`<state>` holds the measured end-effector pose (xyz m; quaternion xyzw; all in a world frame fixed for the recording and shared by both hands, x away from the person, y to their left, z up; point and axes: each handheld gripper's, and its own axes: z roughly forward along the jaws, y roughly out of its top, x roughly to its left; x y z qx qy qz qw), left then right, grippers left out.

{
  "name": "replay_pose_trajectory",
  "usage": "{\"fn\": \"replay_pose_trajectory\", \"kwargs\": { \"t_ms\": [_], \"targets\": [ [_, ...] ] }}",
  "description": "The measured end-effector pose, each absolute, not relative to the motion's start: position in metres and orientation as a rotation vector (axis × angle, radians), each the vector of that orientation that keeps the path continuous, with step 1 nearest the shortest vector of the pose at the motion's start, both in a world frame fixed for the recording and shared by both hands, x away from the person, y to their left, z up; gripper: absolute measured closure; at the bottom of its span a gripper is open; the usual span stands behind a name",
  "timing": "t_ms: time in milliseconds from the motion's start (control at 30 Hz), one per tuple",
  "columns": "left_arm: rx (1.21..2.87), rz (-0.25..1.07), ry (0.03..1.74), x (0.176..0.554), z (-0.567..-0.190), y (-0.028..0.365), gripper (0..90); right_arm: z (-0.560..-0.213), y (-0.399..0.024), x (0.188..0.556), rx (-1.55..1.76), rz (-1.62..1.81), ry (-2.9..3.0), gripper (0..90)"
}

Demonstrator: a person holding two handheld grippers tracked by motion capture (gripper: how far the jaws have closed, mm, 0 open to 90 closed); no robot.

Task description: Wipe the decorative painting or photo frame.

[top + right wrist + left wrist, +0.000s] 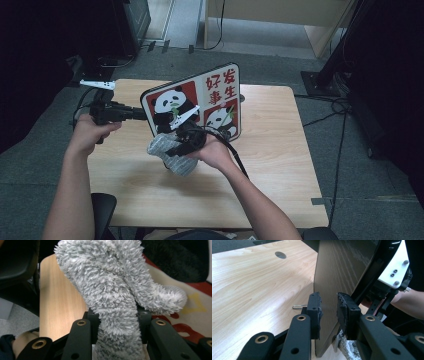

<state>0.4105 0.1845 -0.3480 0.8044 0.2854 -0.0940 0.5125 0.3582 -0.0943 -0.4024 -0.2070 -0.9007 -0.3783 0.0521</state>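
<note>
A board printed with pandas and red characters (200, 100) stands tilted on the wooden table (270, 165). My left gripper (142, 114) is shut on its left edge. In the left gripper view the thin dark board (342, 272) sits between the two pads of that gripper (329, 312). My right gripper (182, 142) is in front of the board's lower part, shut on a grey fluffy cloth (167, 150). In the right gripper view the cloth (110, 290) rises from between the jaws of the gripper (116, 322) and lies against the printed board (195, 302).
A paper clip (298, 307) lies on the table near the board's foot, and a round hole (280, 254) is set in the tabletop farther off. A white object (97, 84) rests at the table's back left corner. Cables and a black stand (325, 75) are on the floor at right.
</note>
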Motion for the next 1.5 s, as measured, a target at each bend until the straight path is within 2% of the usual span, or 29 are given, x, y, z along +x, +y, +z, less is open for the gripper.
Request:
{"fn": "replay_pose_trajectory", "kwargs": {
  "t_ms": [1100, 1500],
  "targets": [
    [1.933, -0.227, 0.694, 0.409, -0.350, 0.185, 71.1, -0.464, -0.100, 0.347, -0.676, -1.025, -2.679, 66.9],
    [1.937, -0.200, 0.703, 0.407, -0.351, 0.186, 68.3, -0.471, -0.104, 0.345, -0.689, -1.009, -2.667, 67.2]
  ]
}}
